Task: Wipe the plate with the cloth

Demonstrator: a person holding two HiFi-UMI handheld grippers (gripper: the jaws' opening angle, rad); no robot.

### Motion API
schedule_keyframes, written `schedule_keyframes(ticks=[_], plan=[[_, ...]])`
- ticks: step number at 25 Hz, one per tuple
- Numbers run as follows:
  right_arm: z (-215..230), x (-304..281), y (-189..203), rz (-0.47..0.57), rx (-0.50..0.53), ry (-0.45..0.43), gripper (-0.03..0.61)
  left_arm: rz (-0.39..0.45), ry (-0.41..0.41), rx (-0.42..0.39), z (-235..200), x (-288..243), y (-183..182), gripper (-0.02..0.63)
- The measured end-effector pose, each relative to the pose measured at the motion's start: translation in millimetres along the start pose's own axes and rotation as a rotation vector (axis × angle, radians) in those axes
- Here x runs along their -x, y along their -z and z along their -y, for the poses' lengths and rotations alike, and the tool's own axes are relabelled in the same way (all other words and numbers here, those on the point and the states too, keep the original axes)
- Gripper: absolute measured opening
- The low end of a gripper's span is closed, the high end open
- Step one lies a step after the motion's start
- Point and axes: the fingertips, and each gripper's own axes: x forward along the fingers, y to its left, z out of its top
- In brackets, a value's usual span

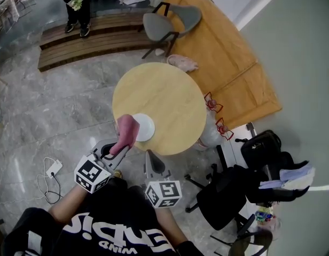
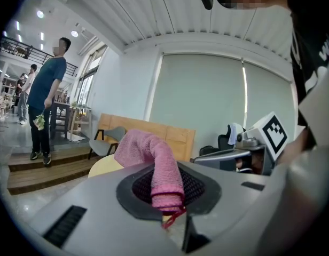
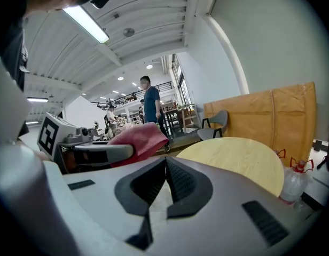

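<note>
Head view: from above the near side, looks steeply down on round table (image 1: 170, 89), well off, whole top in frame. Left gripper view: low, along own jaws, close on cloth (image 2: 159, 164), faces far toward grey chair (image 2: 108, 137) and standing person (image 2: 47, 100); right gripper (image 2: 207, 160) at right. Right gripper view: low, faces likewise; left gripper (image 3: 122, 151) at left. Table, chair, person shared by all three.

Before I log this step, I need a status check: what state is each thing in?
Left gripper, jaws shut on the cloth.
Cloth, pinched at one end, held over the plate's left edge.
Plate, flat on the table, near its edge.
Right gripper, jaws together, empty.
</note>
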Motion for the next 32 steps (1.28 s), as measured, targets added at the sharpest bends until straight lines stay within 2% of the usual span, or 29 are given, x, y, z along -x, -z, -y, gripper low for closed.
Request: schedule_keyframes(ticks=[12, 21, 25, 32], plan=[[39.2, 3.5, 14.3, -0.046, -0.023, 0.067, 0.021, -0.025, 0.027, 0.035, -3.6, -25.8, 11.5, 0.051], [61.4, -22.3, 6.1, -0.061, -0.027, 0.014, 0.022, -0.041, -0.022, 0.042, -20.5, -48.5, 7.5, 0.051], [81.7, -30.9, 3.0, -0.086, -0.023, -0.017, 0.023, -0.047, -0.057, 0.063, -31.3, -67.6, 2.6, 0.051], [119.5, -53.4, -7.0, -0.109, -0.040, -0.075, 0.022, -0.043, -0.100, 0.053, -42.1, -108.8, -14.8, 0.051]])
